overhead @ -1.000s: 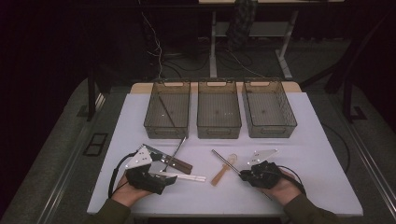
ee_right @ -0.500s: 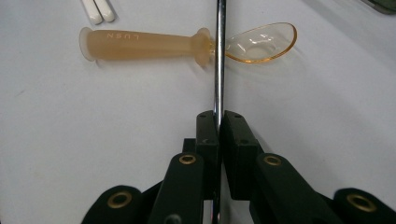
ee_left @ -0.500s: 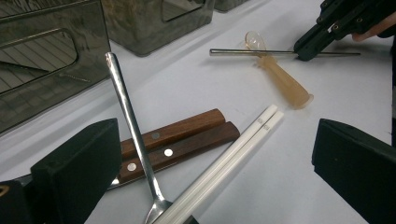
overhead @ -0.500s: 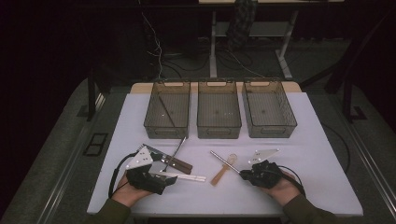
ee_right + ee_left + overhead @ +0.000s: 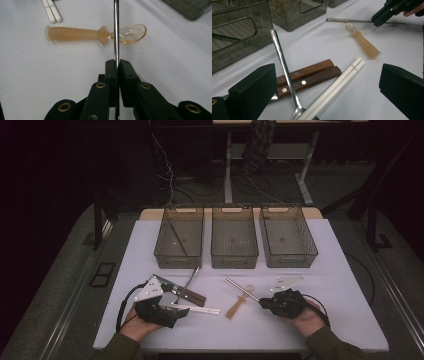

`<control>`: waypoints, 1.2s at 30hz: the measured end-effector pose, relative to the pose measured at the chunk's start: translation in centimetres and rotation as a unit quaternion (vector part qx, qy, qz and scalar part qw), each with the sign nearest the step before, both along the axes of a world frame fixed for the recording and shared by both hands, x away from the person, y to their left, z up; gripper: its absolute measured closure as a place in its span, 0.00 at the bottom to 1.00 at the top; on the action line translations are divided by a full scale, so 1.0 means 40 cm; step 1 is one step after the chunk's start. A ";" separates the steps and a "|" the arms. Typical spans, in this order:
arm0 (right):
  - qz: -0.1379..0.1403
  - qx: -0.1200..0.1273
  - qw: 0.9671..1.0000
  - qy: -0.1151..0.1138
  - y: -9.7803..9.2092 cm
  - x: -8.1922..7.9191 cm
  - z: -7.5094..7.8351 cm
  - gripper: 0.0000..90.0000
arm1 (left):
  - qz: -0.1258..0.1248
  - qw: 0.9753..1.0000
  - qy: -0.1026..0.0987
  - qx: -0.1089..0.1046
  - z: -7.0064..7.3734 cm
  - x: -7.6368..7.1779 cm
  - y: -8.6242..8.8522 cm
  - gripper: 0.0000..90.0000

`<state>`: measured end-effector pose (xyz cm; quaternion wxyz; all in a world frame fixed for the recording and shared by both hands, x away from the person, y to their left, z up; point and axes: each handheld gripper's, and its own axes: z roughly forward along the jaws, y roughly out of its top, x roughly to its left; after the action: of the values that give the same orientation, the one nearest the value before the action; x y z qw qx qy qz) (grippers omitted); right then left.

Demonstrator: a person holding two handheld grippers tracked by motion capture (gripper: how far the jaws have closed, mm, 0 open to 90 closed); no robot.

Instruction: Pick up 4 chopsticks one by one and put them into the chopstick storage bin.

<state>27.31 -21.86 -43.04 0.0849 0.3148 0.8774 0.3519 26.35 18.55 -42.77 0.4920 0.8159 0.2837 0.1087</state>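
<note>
My right gripper point(image 5: 115, 65) clamped on a metal rod point(image 5: 116, 30) crossing an amber spoon point(image 5: 100, 33), my left gripper point(image 5: 324, 82) gaping over 2 white chopsticks point(image 5: 337, 85), lettered spoon handle in right gripper view.

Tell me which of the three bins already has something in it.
The left bin: a thin dark stick lies slanted across its floor. The middle bin and the right bin show bare mesh floors.
</note>
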 end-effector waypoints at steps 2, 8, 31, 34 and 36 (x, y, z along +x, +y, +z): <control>-0.002 0.008 1.000 -0.002 -0.007 0.002 0.007 0.94 | -0.001 1.000 -0.001 0.000 0.000 0.000 0.000 0.00; 0.003 0.015 1.000 -0.003 -0.008 0.011 0.023 0.94 | -0.002 1.000 -0.001 0.001 0.001 -0.001 -0.002 0.00; 0.033 0.034 0.999 0.012 0.061 0.076 0.078 0.94 | -0.006 1.000 -0.004 0.004 0.003 -0.004 -0.007 0.00; 0.036 0.034 0.999 0.011 0.077 0.086 0.088 0.94 | -0.006 1.000 -0.003 0.004 0.002 -0.003 -0.007 0.00; 0.039 0.037 0.999 0.011 0.089 0.093 0.093 0.94 | -0.007 1.000 -0.003 0.004 0.002 -0.003 -0.008 0.00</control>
<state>31.04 -18.31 -39.34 0.0502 0.2873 0.8762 0.3838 26.23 18.24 -42.70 0.4899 0.8197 0.2761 0.1087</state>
